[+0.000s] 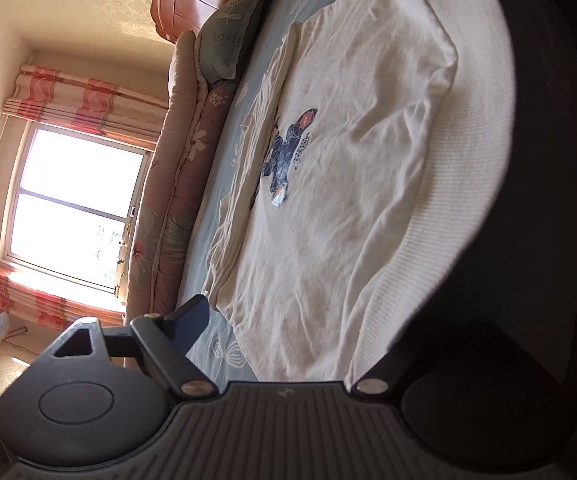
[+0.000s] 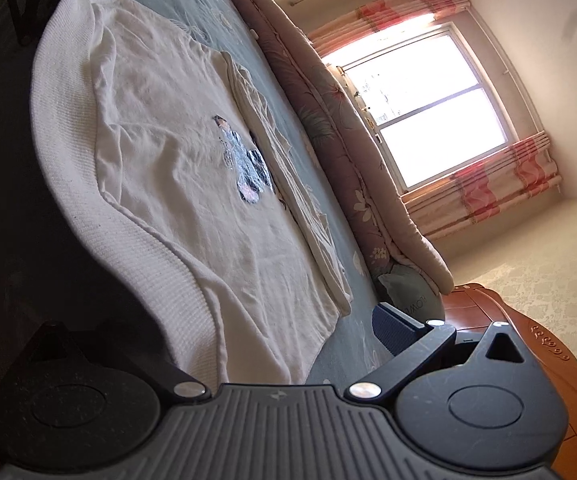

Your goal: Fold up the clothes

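The white sweater (image 1: 360,184) lies flat along the bed's (image 1: 224,344) near edge, both tongs (image 1: 280,344) (image 2: 280,344) apart astride its ribbed hem (image 1: 464,216); clamp both corners evenly before lifting.

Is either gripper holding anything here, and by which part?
Nothing gripped yet: left gripper and right gripper stand open astride the ribbed hem of the white sweatshirt, visible fingers clear of cloth.

bed (image 1: 224,184) (blue sheet) bearing sweater (image 1: 348,184)
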A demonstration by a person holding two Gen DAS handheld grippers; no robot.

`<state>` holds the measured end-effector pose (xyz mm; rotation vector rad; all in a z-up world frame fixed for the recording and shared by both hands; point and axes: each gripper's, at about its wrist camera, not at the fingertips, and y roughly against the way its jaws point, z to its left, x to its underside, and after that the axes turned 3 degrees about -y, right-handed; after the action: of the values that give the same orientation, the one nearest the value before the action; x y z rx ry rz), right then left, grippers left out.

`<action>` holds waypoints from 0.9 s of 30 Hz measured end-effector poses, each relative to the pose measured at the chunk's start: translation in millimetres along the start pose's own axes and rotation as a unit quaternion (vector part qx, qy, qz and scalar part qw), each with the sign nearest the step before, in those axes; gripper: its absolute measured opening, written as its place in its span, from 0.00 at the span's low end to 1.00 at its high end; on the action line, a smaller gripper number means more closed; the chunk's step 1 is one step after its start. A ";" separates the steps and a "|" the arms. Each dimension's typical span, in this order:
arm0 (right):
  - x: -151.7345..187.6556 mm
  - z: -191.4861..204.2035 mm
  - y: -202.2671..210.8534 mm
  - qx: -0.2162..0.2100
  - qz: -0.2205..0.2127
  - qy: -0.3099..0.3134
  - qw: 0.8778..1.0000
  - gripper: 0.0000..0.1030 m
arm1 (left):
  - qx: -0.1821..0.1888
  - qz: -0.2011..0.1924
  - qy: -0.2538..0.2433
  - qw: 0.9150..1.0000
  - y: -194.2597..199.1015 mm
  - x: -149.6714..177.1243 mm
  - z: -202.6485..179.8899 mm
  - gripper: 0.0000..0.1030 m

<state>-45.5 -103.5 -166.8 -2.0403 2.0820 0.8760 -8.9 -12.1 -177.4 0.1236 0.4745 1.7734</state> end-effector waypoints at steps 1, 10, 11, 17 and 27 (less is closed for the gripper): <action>0.3 -1.0 0.5 -0.002 0.002 -0.001 1.000 1.00 | 0.005 -0.002 -0.003 1.000 0.7 -0.1 -2.2 0.66; -1.7 -1.6 4.5 -0.029 0.000 0.032 0.999 0.87 | 0.034 -0.004 -0.001 0.999 1.9 0.3 0.8 0.43; -2.4 -1.9 4.7 -0.035 0.001 0.035 0.999 0.85 | 0.033 -0.004 0.000 0.999 2.1 0.1 2.1 0.43; -2.3 0.0 6.0 -0.041 0.002 0.039 0.998 0.81 | 0.032 -0.002 0.014 0.999 1.7 1.1 6.2 0.44; -4.3 -7.4 -0.4 0.024 0.011 0.029 0.999 0.84 | -0.012 0.015 0.063 0.998 -2.6 -1.4 27.3 0.46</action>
<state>-42.4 -103.0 -158.8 -2.0474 2.1366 0.7706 2.8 -6.2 -153.3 0.0015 0.5443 1.8224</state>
